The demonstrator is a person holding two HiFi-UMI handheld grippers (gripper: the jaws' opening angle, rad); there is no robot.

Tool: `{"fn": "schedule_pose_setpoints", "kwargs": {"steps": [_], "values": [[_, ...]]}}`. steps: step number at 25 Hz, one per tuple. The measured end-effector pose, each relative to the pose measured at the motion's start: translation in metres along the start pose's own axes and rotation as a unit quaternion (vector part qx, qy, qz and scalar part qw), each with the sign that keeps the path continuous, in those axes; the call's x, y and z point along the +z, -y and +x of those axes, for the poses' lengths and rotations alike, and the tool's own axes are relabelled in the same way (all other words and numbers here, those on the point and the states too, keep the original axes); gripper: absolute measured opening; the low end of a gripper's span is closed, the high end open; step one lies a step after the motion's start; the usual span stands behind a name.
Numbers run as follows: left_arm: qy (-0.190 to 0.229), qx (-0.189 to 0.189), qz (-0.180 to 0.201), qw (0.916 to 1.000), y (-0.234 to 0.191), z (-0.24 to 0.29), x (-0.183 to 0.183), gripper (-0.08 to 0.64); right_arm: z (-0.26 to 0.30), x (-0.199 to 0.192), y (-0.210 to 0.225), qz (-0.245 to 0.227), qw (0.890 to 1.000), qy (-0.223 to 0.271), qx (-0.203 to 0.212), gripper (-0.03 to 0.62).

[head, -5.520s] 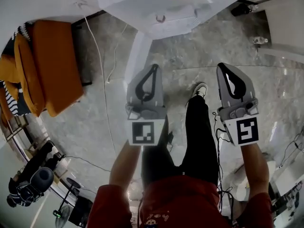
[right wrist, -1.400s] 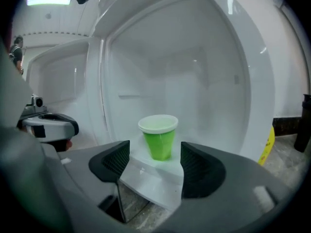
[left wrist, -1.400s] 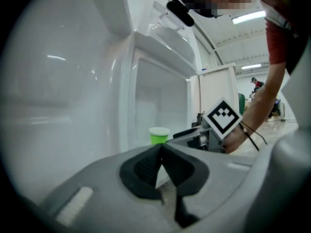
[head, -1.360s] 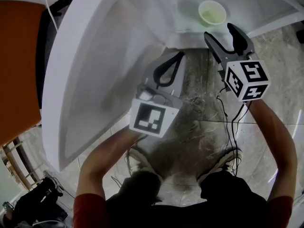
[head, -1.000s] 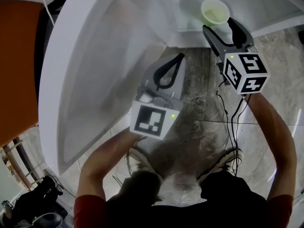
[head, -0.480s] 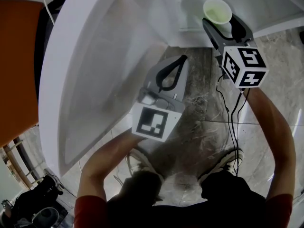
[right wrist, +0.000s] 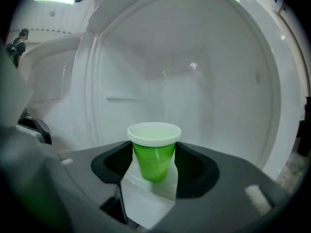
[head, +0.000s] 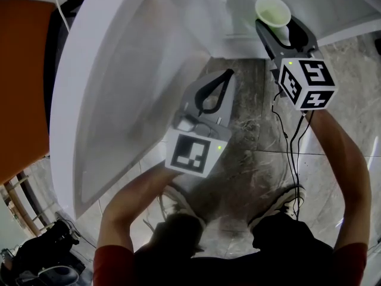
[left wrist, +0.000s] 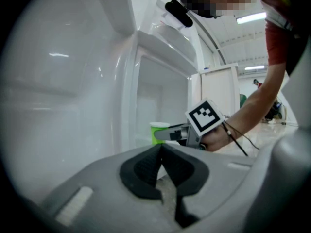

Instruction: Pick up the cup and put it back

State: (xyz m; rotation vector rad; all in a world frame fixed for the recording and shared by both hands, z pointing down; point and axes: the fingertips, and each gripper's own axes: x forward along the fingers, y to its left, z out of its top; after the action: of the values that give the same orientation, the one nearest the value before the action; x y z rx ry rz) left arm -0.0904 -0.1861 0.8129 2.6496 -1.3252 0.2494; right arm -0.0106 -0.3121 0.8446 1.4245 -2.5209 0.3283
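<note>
The right tongs [head: 278, 25] stand wide, one jaw on each side of the cup [right wrist: 154, 154], and they have just been closing in on it. The pads sit near its walls, but no squeeze shows yet. The left tongs [left wrist: 162, 147] are closed tip to tip on nothing and are held low, apart from the cup.

The cup stands upright on a pale shelf ledge [right wrist: 146, 191] inside the open white fridge [right wrist: 218, 81], so I judge the step in hand to be the grasp.

To do it well, the jaws should meet the cup below its rolled rim, on the straight part of the wall, both sides at once. The pressure should be light, because the cup looks like thin plastic and would likely buckle or pop out under a hard pinch. The lift should go straight up so the cup does not tilt.

The cup is bright green outside and pale inside, tapered, with a thick white lip and faint creases down its side. The jaw pads are black, ribbed and curved, set in smooth grey shells. The fridge lining is glossy moulded white. Below lies a grey veined stone floor [head: 250, 159].
</note>
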Motion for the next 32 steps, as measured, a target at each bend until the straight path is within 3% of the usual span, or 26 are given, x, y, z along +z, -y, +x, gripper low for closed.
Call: {"fn": "schedule_pose_setpoints", "kwargs": {"steps": [32], "values": [[0.033, -0.002, 0.028, 0.9991, 0.023, -0.025, 0.044, 0.0, -0.093, 0.032, -0.031, -0.039, 0.998, 0.011, 0.044, 0.272]]}}
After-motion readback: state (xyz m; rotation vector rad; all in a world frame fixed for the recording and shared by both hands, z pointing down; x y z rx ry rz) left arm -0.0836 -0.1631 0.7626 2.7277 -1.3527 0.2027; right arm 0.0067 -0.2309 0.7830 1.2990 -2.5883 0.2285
